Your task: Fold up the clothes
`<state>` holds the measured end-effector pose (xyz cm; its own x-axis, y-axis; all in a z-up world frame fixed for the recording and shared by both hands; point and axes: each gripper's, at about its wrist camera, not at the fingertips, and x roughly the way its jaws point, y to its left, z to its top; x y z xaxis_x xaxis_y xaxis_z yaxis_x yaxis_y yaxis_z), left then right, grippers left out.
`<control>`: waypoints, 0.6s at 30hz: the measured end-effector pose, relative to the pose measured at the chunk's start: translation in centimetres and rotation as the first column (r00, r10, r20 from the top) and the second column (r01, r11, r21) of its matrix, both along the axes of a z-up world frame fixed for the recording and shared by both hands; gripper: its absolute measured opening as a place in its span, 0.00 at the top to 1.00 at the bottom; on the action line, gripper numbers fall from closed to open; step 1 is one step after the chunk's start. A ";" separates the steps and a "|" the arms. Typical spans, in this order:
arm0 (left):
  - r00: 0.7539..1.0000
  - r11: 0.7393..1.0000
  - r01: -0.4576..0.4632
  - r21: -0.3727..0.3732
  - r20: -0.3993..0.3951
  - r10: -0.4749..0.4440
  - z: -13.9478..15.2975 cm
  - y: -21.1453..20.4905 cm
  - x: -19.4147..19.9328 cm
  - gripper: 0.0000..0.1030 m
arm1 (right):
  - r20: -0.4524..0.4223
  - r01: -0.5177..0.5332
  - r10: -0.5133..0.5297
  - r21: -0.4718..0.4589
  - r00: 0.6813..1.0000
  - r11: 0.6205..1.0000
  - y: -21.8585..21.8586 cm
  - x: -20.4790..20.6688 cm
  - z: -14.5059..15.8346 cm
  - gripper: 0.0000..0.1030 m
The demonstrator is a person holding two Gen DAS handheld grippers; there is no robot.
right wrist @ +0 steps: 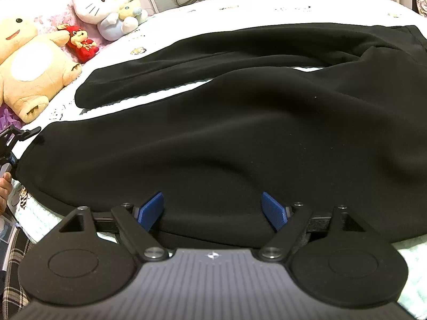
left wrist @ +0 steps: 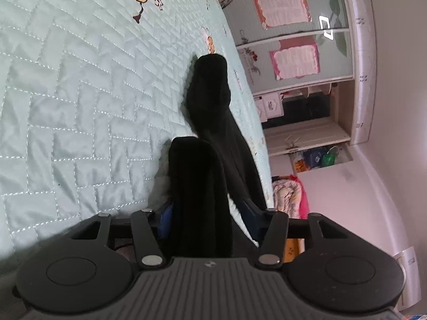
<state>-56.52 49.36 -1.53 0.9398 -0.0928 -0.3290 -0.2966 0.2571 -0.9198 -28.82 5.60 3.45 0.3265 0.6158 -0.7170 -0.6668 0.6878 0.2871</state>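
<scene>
Two trouser legs (right wrist: 226, 138) lie spread on the bed (left wrist: 66, 93), black, hems to the left, waist to the right.

Left tongs (left wrist: 205, 213): a leg hem is between the blue pads (left wrist: 164, 222) and runs out along the quilt edge. Whether the pads bite cannot be told; cloth hides most of them. In the right wrist view these tongs sit at the near leg's left end (right wrist: 8, 144), beside a hand (right wrist: 4, 186).

Right tongs (right wrist: 213, 208): jaws wide, pads (right wrist: 150, 209) either side of the near edge of the cloth, not pressing it. Nothing gripped.

Step judged: near leg to be taken at both ends and laid over the far leg (right wrist: 186, 61). A grip is needed on the right first; both layers should be caught, and both ends lifted level so the cloth is not dragged.

Edges: a strip of bedding shows between the legs; far-leg seam usable as alignment line. Bed edge close on the left side. Plush toys (right wrist: 34, 61) crowd the far left; open bedding remains beyond the far leg.
</scene>
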 end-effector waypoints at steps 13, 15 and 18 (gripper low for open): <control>0.966 0.935 -0.103 0.338 -0.190 0.175 7.9 -3.1 -1.4 0.91 | -0.072 -0.086 0.092 0.083 0.993 0.993 1.2 -0.5 1.1 0.50; 0.949 0.932 -0.107 0.346 -0.244 0.199 7.3 -2.8 -2.2 0.91 | -0.072 -0.118 0.124 0.084 0.990 0.989 2.0 -1.0 1.1 0.50; 0.933 0.944 -0.112 0.311 -0.295 0.208 5.5 -2.8 -2.9 0.91 | -0.090 -0.140 0.149 0.096 0.985 0.985 2.3 -1.4 0.3 0.49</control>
